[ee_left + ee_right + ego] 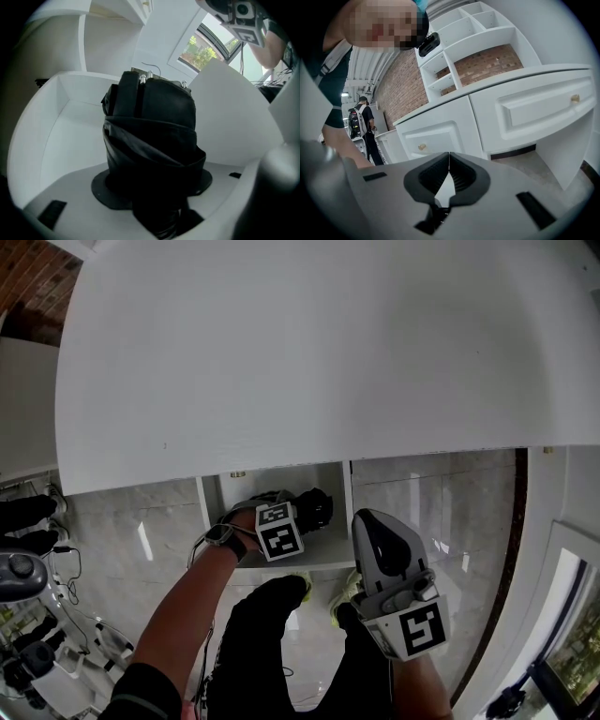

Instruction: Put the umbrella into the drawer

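Note:
A black folded umbrella [315,507] lies in the open white drawer [212,514] under the countertop. My left gripper [286,518] reaches down into that drawer. In the left gripper view the umbrella [154,122] fills the space between the widely spread jaws, with the dark pads [99,187] against its sides; its far end with metal rib tips points at the drawer's wall [70,117]. My right gripper [372,526] hovers just right of the drawer front. In its own view the right gripper [448,174] is shut and holds nothing.
A wide white countertop [300,352] overhangs the drawer. The right gripper view shows a white cabinet [440,131] with brass knobs [575,99], shelves on a brick wall, and a person with a backpack [361,123] far off. Dark equipment [23,568] stands at the left.

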`<state>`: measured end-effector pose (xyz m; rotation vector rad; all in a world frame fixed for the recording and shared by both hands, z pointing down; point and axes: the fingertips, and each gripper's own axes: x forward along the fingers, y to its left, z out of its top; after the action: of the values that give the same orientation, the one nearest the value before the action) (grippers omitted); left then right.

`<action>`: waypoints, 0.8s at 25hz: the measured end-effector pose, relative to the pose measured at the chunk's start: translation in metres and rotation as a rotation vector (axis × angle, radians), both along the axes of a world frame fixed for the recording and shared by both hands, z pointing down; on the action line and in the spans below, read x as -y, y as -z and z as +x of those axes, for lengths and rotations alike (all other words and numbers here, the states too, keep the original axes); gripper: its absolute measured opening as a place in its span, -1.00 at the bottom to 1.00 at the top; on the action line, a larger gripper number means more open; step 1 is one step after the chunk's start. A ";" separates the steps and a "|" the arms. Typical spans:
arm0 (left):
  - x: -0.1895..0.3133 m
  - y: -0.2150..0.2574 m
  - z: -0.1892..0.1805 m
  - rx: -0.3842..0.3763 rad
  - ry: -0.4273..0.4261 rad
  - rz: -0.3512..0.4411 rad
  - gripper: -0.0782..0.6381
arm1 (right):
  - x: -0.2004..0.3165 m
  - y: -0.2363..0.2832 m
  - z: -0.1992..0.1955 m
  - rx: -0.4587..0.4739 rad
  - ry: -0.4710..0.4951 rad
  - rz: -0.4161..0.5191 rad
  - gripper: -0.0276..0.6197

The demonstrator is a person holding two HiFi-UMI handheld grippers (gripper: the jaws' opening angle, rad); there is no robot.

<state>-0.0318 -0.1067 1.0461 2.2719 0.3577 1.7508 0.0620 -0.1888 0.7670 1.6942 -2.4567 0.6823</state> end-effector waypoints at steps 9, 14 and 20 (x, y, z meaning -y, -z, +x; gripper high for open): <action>0.004 -0.013 0.000 0.038 0.020 0.032 0.02 | 0.001 0.001 0.005 -0.005 -0.001 -0.020 -0.90; 0.008 -0.011 0.000 0.039 0.045 0.041 0.07 | 0.000 0.000 0.005 -0.016 0.021 -0.015 -0.91; 0.021 0.013 -0.002 0.009 0.089 0.067 -0.05 | 0.003 0.012 0.001 -0.016 0.039 -0.018 -0.91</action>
<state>-0.0335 -0.1279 1.0335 2.2876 0.1963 1.7525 0.0631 -0.1919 0.7552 1.6345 -2.4586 0.6811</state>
